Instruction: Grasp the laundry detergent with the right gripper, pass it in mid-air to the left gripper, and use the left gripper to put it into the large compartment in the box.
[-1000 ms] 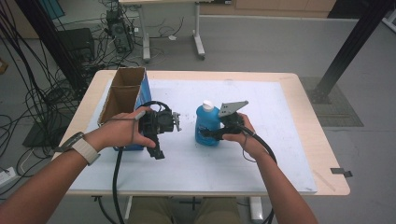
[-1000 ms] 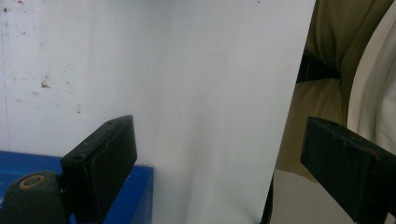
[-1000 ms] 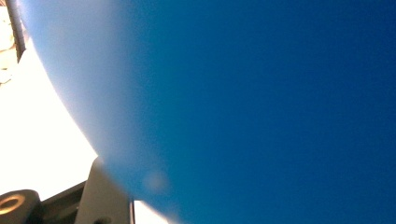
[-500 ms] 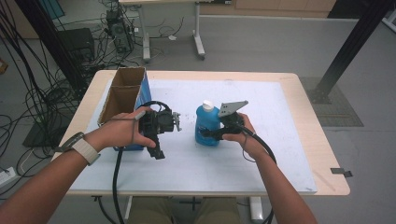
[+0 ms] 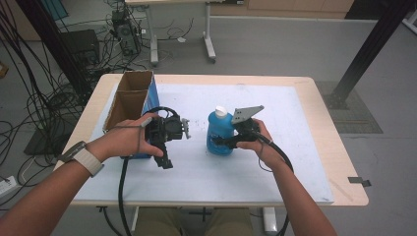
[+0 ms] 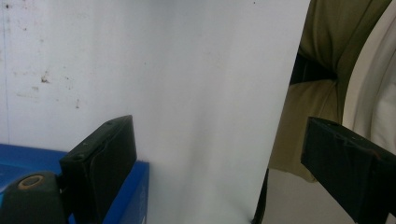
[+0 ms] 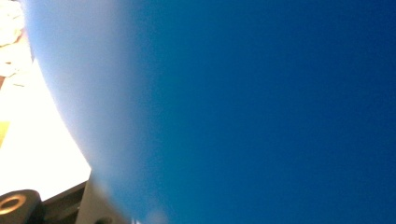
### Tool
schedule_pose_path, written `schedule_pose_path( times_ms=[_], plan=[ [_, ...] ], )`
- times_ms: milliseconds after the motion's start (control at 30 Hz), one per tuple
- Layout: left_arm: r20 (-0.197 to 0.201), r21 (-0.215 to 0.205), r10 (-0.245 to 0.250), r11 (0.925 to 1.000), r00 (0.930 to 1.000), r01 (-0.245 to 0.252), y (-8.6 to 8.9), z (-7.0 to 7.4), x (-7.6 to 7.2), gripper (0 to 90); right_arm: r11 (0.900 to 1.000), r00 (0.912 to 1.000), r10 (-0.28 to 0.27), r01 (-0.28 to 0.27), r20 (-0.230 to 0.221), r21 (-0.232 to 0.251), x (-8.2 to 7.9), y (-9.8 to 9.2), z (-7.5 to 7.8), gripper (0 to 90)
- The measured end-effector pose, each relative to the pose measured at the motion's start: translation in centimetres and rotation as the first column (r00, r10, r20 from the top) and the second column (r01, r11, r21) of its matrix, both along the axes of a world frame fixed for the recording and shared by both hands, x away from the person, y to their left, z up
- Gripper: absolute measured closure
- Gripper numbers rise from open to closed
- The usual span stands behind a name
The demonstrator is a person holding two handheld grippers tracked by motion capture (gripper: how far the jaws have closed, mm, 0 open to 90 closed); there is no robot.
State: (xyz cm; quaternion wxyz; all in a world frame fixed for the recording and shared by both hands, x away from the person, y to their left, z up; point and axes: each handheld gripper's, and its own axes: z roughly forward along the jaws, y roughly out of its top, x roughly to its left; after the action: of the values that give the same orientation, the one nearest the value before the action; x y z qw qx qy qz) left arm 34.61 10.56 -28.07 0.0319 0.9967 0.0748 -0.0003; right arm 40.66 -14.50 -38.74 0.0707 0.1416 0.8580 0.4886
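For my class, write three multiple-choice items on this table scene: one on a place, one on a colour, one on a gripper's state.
1. Where does the open cardboard box stand?
A. table's left side
B. table's right side
C. on the floor

2. What colour is the bottle?
A. red
B. blue
C. green

3. How is the left gripper?
A. open, nothing between its jaws
B. clamped on the bottle
C. clamped on the box

Key: 1 A, it stands at the left edge in the high view. 2 B, blue body, white cap. 3 A, its jaws stand apart over the white table cover.
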Motion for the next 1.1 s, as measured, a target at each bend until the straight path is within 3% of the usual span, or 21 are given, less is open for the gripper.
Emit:
schedule_pose_path(
  times_ms=[500, 867, 1100],
  plan=[
    [0.007, -0.003, 0.039, 0.9992, 0.9992, -0.039, -1.6, 2.3, -0.1, 10.6, 0.999, 0.9987, 0.051, -0.051, 0.005, 0.009, -1.1, -1.3, 2.6, 43.1],
    [-0.007, 0.007, 0.024, 0.9997, 0.9997, -0.024, -3.0, 4.0, -0.3, 9.9, 0.994, 0.9941, 0.108, -0.108, 0.014, -0.004, -2.8, -1.8, 5.2, 43.1],
    [0.003, 0.002, 0.014, 0.9999, 0.9999, -0.014, -3.8, 4.8, -0.1, 8.5, 0.991, 0.9914, 0.131, -0.131, 0.008, -0.016, -3.6, -2.0, 5.7, 43.1]
  ],
)
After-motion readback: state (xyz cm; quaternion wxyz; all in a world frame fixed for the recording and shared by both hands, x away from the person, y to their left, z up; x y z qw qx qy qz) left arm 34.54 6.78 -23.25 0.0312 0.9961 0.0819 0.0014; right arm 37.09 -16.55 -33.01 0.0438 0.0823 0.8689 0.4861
